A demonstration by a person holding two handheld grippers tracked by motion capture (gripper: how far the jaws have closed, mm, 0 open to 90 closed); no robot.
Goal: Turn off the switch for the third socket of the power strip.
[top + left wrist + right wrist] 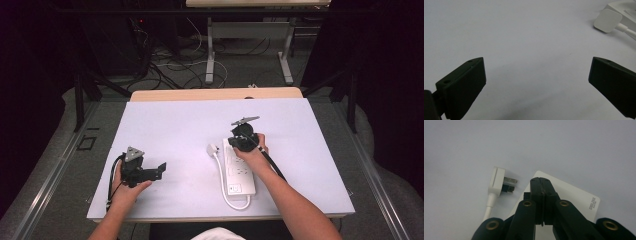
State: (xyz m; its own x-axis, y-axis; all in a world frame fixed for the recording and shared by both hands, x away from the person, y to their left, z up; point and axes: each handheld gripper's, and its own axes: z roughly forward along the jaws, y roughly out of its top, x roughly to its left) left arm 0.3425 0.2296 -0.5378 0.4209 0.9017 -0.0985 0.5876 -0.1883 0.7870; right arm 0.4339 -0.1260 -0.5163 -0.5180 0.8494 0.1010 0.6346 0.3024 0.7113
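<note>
A white power strip [239,170] lies on the white table, its white cable looping from the near end up to a white plug [213,149] lying just to its left. My right gripper [243,141] hovers over the strip's far end, jaws pressed together with nothing between them; in the right gripper view the shut tips [540,182] sit over the strip's end [579,197], with the plug [499,181] and its metal prongs to the left. My left gripper [159,171] rests at the table's left, open and empty. The left gripper view [536,75] shows bare table between its jaws and the plug [608,20] far off.
The white table top [175,125] has a wooden far edge [215,94]. Beyond it lie floor cables and metal table legs [210,55]. Dark curtains stand at both sides.
</note>
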